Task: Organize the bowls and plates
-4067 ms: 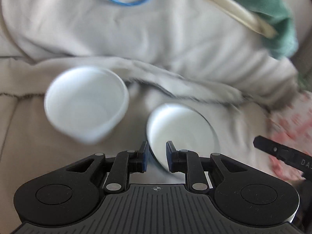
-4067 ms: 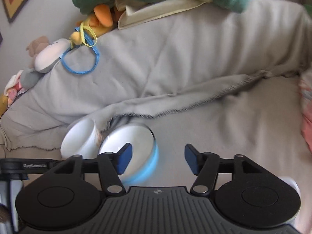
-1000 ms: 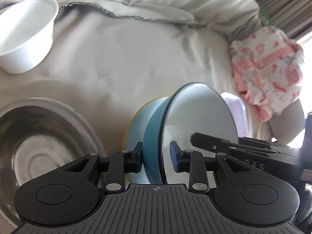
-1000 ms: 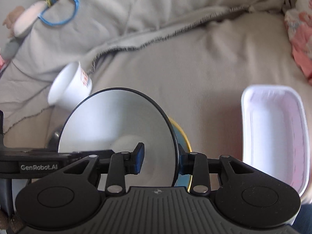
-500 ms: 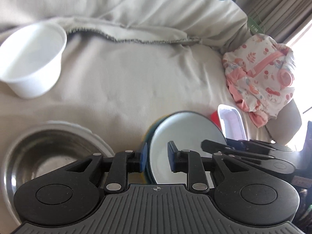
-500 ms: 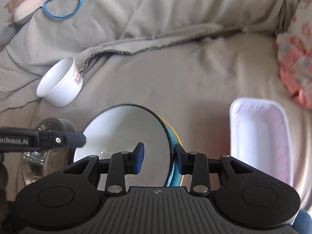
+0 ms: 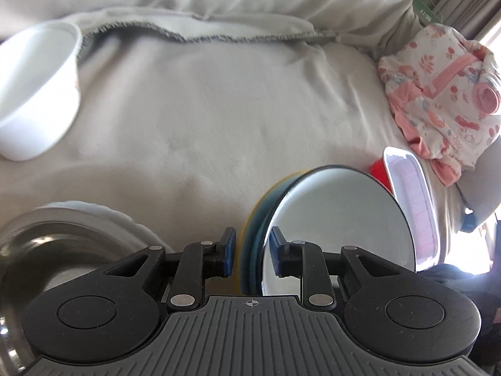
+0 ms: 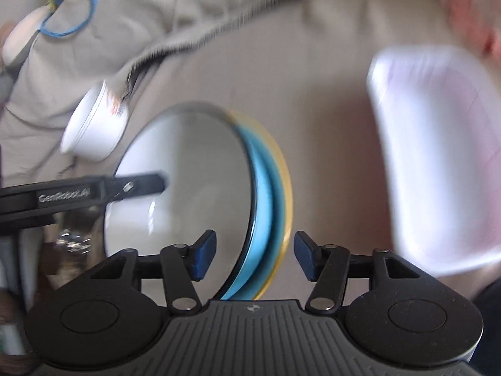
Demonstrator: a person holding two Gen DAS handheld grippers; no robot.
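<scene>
A blue enamel bowl with a white inside [image 7: 341, 219] sits nested in a blue bowl with a yellow rim on the beige sheet; it also shows in the right wrist view [image 8: 188, 188]. My left gripper [image 7: 250, 255] straddles the bowls' left rim with its jaws slightly apart. My right gripper [image 8: 255, 258] is open around the bowls' right rim, not touching. A white plastic bowl [image 7: 34, 94] lies at the far left. A steel bowl [image 7: 53, 260] sits at the lower left.
A white rectangular tray [image 7: 413, 200] lies right of the stacked bowls, with something red [image 7: 377, 169] behind it. Pink patterned clothing [image 7: 444, 94] is heaped at the right. A grey blanket [image 7: 219, 6] is bunched at the back. Toys with a blue ring [image 8: 69, 12] lie far left.
The enamel bowl has come down into the blue bowl with the yellow rim. My right gripper has opened and let go of its rim. My left gripper's jaws have widened slightly.
</scene>
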